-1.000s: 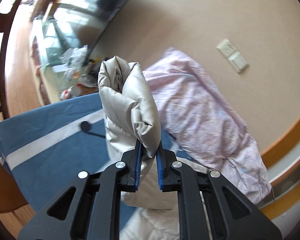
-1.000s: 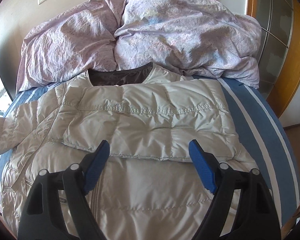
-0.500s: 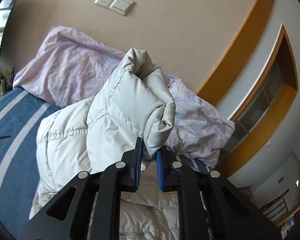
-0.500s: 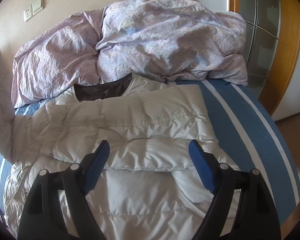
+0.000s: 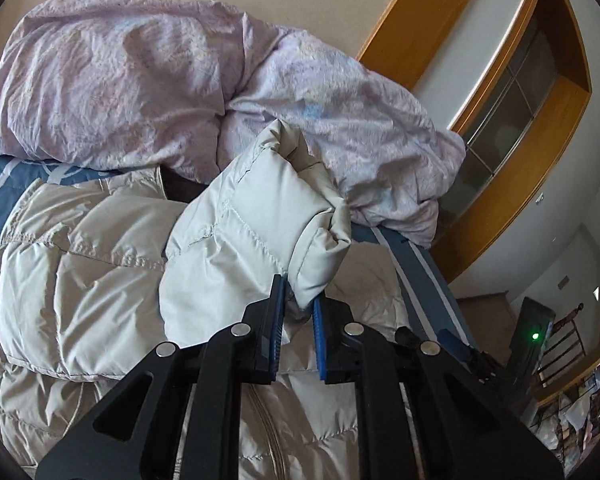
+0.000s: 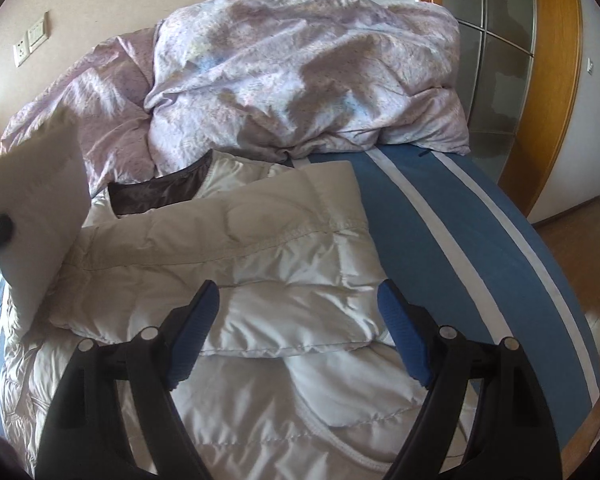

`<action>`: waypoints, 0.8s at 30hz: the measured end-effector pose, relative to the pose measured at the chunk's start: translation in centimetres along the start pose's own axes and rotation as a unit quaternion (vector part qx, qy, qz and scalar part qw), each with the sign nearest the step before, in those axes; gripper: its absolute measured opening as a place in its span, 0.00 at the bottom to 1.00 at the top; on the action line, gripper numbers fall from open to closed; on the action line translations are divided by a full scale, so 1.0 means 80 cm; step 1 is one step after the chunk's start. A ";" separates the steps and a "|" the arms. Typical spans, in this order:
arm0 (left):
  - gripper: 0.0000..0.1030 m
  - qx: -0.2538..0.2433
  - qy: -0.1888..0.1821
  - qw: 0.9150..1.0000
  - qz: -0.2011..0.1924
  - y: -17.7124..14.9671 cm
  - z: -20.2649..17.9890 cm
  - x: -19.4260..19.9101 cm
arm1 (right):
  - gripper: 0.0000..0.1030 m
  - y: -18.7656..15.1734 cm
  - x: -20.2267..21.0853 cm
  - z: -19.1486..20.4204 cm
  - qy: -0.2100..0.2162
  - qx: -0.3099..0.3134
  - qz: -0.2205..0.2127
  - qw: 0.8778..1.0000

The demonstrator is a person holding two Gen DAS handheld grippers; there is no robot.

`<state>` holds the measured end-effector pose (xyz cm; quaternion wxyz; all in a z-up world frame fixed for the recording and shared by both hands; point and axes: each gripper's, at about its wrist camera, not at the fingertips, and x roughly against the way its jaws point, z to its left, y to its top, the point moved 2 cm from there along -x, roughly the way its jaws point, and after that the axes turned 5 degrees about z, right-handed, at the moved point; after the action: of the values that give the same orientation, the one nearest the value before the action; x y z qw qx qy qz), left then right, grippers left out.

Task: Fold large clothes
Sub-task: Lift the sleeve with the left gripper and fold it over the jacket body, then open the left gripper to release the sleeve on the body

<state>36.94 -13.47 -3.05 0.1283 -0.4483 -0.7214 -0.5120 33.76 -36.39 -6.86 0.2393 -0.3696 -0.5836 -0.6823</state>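
On a bed with a blue, white-striped sheet (image 6: pixel 452 220), a pale quilted down jacket (image 6: pixel 260 400) is lying spread out, its dark-lined collar (image 6: pixel 160 190) pointing toward a crumpled pink duvet (image 6: pixel 300 72) heaped against the wall. The left gripper (image 5: pixel 298 312) is pinching the cuff end of one sleeve (image 5: pixel 260 220) between its blue pads (image 5: pixel 278 320), its jaws drawn in narrow on the puffy fabric, and is holding that sleeve up above the jacket's body. In the right wrist view the same lifted sleeve (image 6: pixel 36 208) is hanging at the far left edge, raised off the bed. The other sleeve (image 6: pixel 236 248) is lying folded flat across the jacket's chest. The right gripper (image 6: pixel 300 320) is hovering over that folded sleeve with its jaws spread wide, gripping nothing, its blue pads (image 6: pixel 404 340) apart from the fabric below. A wall socket and switch plate (image 6: pixel 30 44) are showing on the beige wall, and a wood-framed glass door (image 6: pixel 496 40) is standing beside the bed.
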 end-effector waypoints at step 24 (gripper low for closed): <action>0.83 -0.053 0.035 0.998 0.013 -0.023 0.034 0.027 | 0.79 0.020 -0.017 0.010 0.135 -0.048 0.051 0.988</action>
<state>35.03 -10.13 -4.01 0.1359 -0.4461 -0.6822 -0.5631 36.00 -36.08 -6.86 0.3324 -0.3144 -0.4925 -0.7404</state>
